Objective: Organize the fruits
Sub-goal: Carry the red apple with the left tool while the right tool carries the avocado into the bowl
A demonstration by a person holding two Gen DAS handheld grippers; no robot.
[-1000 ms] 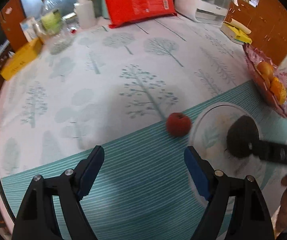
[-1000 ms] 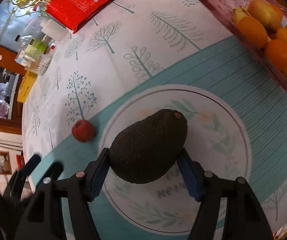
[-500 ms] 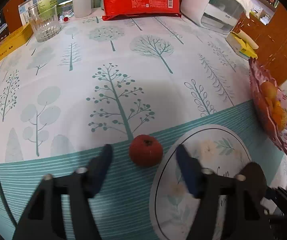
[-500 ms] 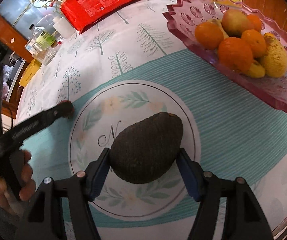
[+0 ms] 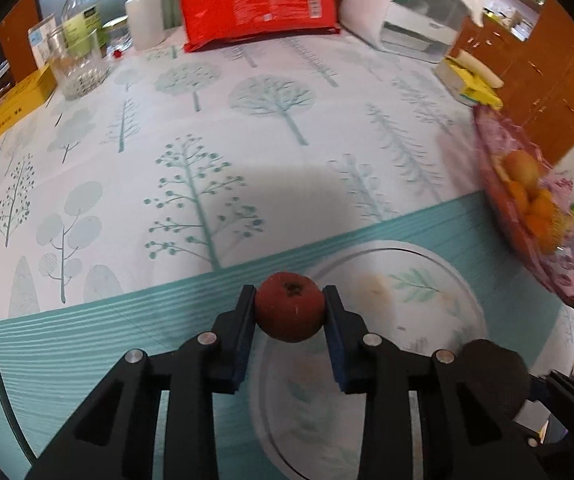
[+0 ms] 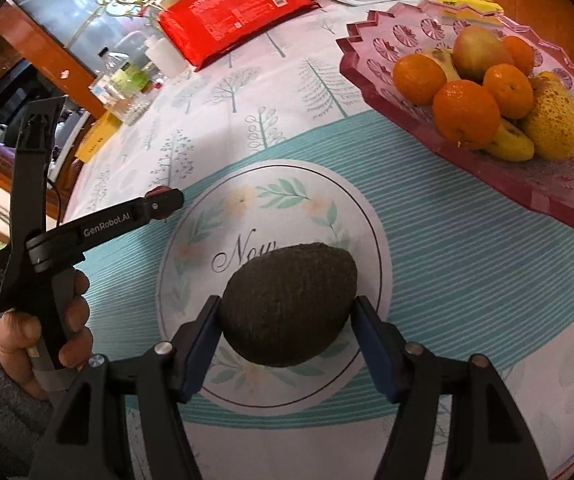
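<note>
The left gripper (image 5: 289,307) has just closed its jaws on one small red fruit (image 5: 289,306) beside the plate (image 6: 371,216); the right gripper (image 6: 287,320) clamps one avocado (image 6: 289,304) above it. Beyond the plate, one pink bowl (image 6: 439,136) holds five oranges.

At the far edge of the tree-print tablecloth (image 5: 271,152) I see a red packet (image 5: 255,0) leaning upright, with a white appliance (image 5: 407,12) to its right. Left of the packet stand a white bottle (image 5: 145,20), a clear bottle (image 5: 79,16) and a glass jar (image 5: 77,64), with a yellow box (image 5: 19,102) nearest the edge.
</note>
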